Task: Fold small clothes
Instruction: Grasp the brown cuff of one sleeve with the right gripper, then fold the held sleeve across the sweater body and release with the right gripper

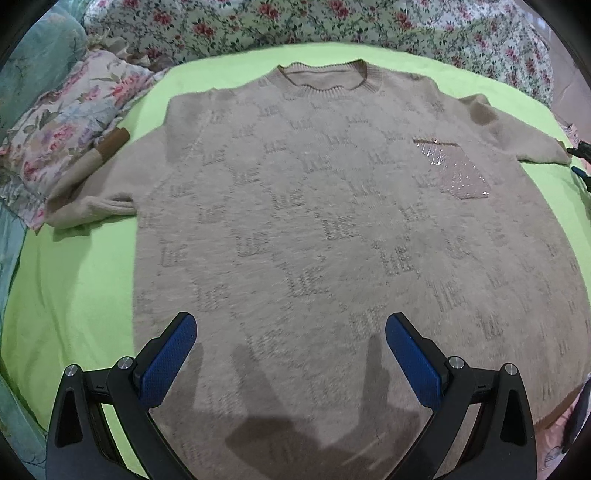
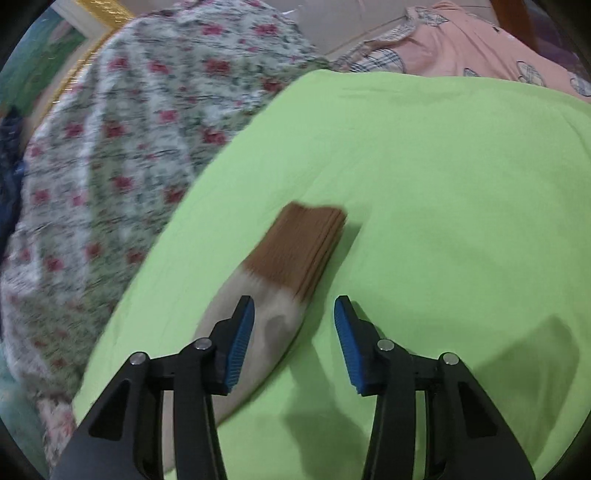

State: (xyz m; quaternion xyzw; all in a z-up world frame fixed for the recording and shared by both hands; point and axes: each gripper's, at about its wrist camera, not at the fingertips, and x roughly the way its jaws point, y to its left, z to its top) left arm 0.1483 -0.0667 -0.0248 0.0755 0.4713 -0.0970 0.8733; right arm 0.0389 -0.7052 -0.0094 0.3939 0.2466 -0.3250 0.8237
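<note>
A beige knit sweater lies flat, front up, on a lime green sheet, collar at the far side, with a sequined chest pocket. Its left sleeve with a brown cuff runs onto a floral pillow. My left gripper is open above the sweater's hem, holding nothing. In the right wrist view my right gripper is open just above the other sleeve, whose brown cuff lies on the sheet. The sleeve passes under the left finger.
A floral quilt is bunched along the far side and also shows in the right wrist view. A floral pillow lies at the left. Pink patterned bedding lies beyond the sheet.
</note>
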